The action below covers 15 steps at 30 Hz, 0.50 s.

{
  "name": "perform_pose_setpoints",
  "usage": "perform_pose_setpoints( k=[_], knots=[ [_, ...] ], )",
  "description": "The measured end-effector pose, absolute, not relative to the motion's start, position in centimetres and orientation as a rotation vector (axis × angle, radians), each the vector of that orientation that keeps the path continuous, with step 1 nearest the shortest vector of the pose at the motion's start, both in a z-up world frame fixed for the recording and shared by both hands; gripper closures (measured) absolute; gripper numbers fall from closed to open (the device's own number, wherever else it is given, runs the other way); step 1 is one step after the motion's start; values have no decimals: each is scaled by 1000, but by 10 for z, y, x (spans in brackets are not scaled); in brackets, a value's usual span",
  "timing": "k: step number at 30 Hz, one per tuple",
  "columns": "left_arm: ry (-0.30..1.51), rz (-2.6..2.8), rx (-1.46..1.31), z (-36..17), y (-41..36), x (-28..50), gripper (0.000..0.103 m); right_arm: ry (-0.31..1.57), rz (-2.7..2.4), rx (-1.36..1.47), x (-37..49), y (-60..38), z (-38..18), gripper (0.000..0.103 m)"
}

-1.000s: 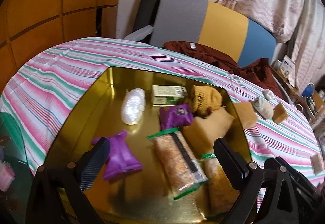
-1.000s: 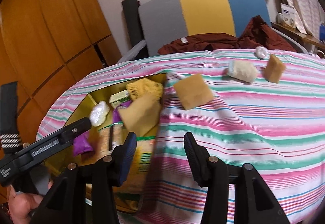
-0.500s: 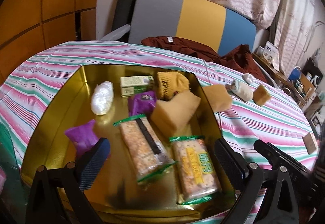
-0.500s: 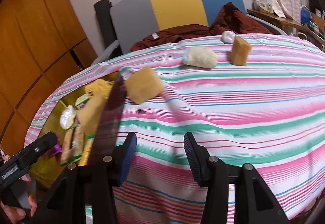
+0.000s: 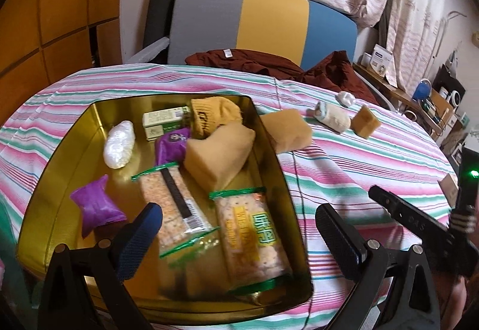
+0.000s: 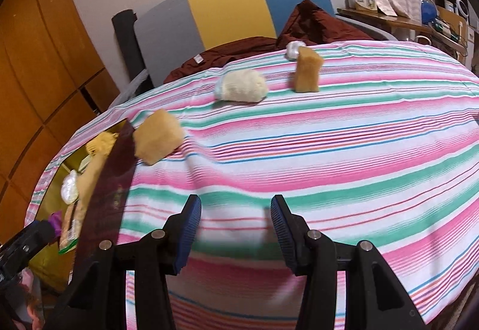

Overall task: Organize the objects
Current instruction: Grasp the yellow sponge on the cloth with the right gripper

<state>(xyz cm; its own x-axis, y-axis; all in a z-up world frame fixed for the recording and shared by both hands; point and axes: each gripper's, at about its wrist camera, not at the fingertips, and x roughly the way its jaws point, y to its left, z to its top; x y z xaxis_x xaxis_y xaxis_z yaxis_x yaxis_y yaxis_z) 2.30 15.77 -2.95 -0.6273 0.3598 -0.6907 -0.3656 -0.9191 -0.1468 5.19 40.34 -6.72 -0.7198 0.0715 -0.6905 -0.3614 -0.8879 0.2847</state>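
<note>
A gold tin tray (image 5: pixel 71 156) on the striped tablecloth (image 6: pixel 329 150) holds two cracker packs (image 5: pixel 254 237), a tan sponge (image 5: pixel 218 156), purple packets (image 5: pixel 95 207), a white packet (image 5: pixel 118 144), a green box (image 5: pixel 161 122) and a yellow knit cap (image 5: pixel 215 114). My left gripper (image 5: pixel 238 225) hovers open over the tray's near right part, empty. Right of the tray, my right gripper (image 6: pixel 235 210) is open over bare cloth with nothing between its fingers. On the cloth lie another tan sponge (image 6: pixel 157 139), a cream rolled sock (image 6: pixel 242 86), a small brown sponge (image 6: pixel 307 71) and a small white bundle (image 6: pixel 293 48).
A chair with a grey, yellow and blue back (image 5: pixel 254 21) stands behind the table, with a maroon garment (image 5: pixel 254 62) draped on it. Wooden panels (image 5: pixel 60 15) fill the left. A cluttered shelf (image 5: pixel 419 96) runs along the right. A small cardboard piece (image 5: pixel 449 187) lies near the table's right edge.
The right gripper has swung from the tray's edge rightward and lower over the open cloth. The left gripper has shifted right along the tray's near side. Both jaws kept their width.
</note>
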Motion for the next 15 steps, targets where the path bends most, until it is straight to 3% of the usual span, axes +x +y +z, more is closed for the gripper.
perform_pose_setpoints(
  k=[10, 13, 15],
  knots=[
    [59, 2485, -1067, -27, 179, 29, 0, 552, 2547, -999, 20, 475, -63, 50],
    [76, 2478, -1080, -28, 186, 29, 0, 495, 2538, -932, 9, 491, -53, 41],
    [85, 2471, -1088, -28, 190, 29, 0, 449, 2535, -882, -6, 503, -46, 40]
  ],
)
